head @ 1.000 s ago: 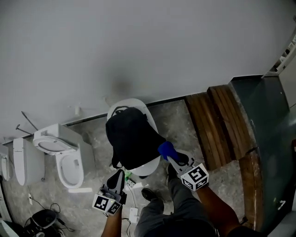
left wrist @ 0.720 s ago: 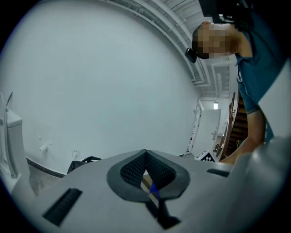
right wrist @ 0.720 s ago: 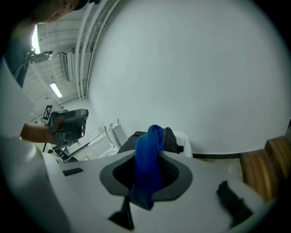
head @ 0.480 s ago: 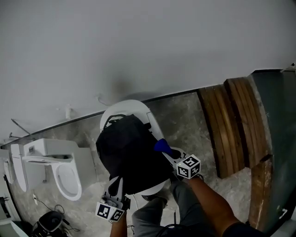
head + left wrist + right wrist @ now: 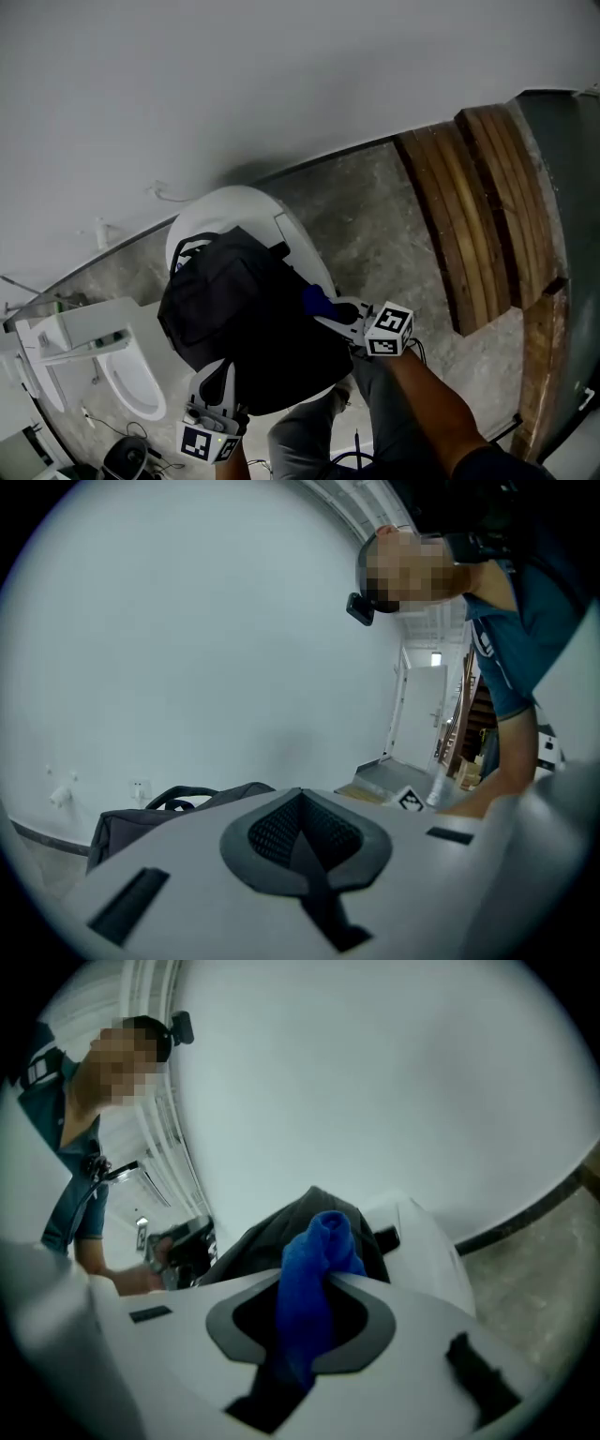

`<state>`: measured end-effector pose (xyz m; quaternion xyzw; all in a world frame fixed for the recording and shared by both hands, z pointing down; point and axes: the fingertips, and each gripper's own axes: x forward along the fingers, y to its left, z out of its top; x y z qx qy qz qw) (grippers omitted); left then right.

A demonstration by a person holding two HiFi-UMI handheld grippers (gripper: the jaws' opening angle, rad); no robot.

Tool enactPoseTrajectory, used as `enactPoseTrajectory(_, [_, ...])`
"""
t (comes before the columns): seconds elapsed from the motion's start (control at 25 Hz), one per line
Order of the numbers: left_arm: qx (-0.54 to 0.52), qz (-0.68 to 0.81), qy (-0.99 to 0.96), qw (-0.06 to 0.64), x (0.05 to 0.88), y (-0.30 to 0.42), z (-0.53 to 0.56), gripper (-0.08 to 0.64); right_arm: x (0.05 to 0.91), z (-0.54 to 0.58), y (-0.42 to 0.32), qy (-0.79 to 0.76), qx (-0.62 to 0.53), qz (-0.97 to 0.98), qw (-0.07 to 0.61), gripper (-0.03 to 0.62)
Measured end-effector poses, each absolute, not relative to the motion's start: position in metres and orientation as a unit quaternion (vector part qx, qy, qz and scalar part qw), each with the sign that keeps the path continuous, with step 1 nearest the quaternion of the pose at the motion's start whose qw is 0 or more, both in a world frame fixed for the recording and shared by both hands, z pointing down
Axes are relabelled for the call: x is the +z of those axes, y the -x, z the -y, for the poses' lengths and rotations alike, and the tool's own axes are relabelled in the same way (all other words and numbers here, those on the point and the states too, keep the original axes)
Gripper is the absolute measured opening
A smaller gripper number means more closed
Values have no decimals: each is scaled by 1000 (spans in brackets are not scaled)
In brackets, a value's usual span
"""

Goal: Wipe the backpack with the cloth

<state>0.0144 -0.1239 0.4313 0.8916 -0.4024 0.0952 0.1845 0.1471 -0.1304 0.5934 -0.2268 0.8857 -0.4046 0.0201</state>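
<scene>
Mid-frame the right gripper (image 5: 336,317) pinches a fuzzy blue cloth (image 5: 315,298) by the rounded black backpack (image 5: 234,319); left gripper (image 5: 217,380), lower left, closed and empty.

We see a plain pale wall (image 5: 234,84) meeting a mottled grey stone floor (image 5: 375,225) along a dark skirting strip (image 5: 323,167). Curved wooden steps (image 5: 478,206) occupy the floor's right side. A white toilet (image 5: 94,326) stands at its left edge, beside a white rounded fixture (image 5: 234,202). The left gripper view shows a lit doorway (image 5: 417,719).
</scene>
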Motion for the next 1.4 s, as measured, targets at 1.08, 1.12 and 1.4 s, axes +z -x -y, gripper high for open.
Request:
enactPoseTrajectory(1.08, [-2,454,-863,223,428,43,154,3,564,312,-52,75,-387,-919,-20,64])
enactPoseTrajectory(1.12, [-9,459,-860,222,427,49,151,3,558,316,-44,56,-379,-922,-54,64])
enactPoseTrajectory(1.4, [-71,521,-824,212,431,89,130,3,564,326,4,-41,-222,-919,-322,64])
